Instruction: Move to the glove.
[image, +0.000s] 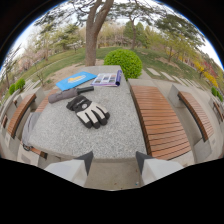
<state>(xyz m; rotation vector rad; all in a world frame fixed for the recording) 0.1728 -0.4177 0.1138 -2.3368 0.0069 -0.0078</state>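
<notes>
A black and white glove (88, 111) lies flat on the grey stone table (117, 135), well beyond my fingers and a little to their left. My gripper (114, 161) hovers over the table's near edge, open, with nothing between its two pale fingers (79, 167). The glove's cuff points toward the far left of the table.
Beyond the glove lie a folded umbrella (70, 94), a blue booklet (75, 80) and an open magazine (107, 78). Wooden slat benches (160, 122) flank the table on the right and left (20, 114). A round bush (124, 61) and a tree trunk (91, 42) stand behind.
</notes>
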